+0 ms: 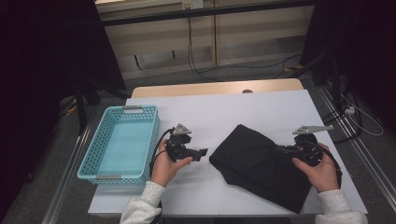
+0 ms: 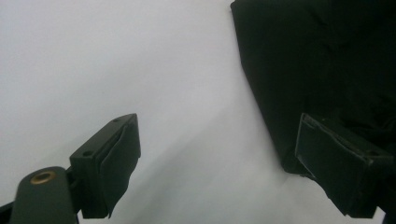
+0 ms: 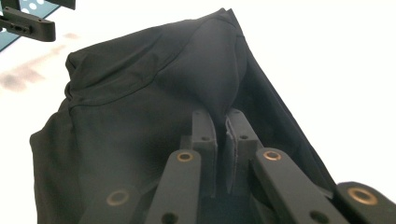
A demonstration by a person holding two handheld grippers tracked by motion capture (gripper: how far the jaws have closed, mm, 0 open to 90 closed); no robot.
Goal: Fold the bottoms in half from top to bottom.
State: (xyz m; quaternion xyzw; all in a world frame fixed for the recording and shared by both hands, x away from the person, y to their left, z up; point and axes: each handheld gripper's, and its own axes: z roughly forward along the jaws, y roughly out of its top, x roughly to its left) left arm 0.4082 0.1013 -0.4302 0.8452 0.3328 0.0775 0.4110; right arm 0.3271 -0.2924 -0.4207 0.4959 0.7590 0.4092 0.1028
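Worktop [image 1: 261, 105] white-covered. Black garment [image 1: 261, 161] folded, lying at 4 o'clock of worktop centre, flat apart from a pinched ridge. Blue basket [image 1: 95, 161] at 9 o'clock, near the left edge, well apart from the garment. Right gripper [image 3: 222, 123] at the garment's 3 o'clock side, jaws clenched on a raised fold of the cloth. Left gripper [image 2: 219, 158] just beside the garment's 9 o'clock edge, jaws released, spread wide, bare worktop between them; one jaw in front of the cloth edge, contact unclear.
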